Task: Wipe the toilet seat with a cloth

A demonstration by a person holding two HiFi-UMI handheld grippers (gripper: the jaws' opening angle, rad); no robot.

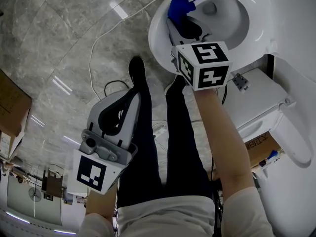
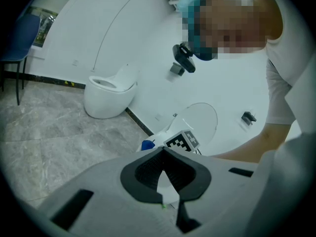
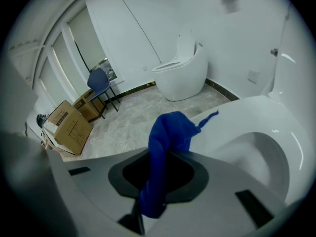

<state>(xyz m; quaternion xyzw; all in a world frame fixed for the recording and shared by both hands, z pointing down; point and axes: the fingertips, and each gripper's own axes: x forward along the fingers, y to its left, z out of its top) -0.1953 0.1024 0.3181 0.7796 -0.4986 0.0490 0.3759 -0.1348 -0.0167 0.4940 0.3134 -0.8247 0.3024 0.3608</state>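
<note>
The white toilet seat (image 1: 159, 36) rings the open bowl at the top right of the head view. A blue cloth (image 1: 179, 5) lies bunched on the seat's near rim, and my right gripper (image 1: 185, 21) is shut on it, its marker cube just behind. In the right gripper view the cloth (image 3: 169, 132) hangs from between the jaws of the right gripper (image 3: 165, 154) over the seat (image 3: 237, 115). My left gripper (image 1: 126, 102) is held low at the left, away from the toilet, shut on nothing. The left gripper (image 2: 162, 151) has its pads meeting at the tips.
The person's dark trouser legs (image 1: 148, 137) stand between the grippers. A white cable (image 1: 98, 38) curls over the grey marble floor. Cardboard boxes (image 3: 69, 122) and a blue chair (image 3: 101, 85) stand to the left. A second toilet (image 3: 182, 73) sits by the far wall.
</note>
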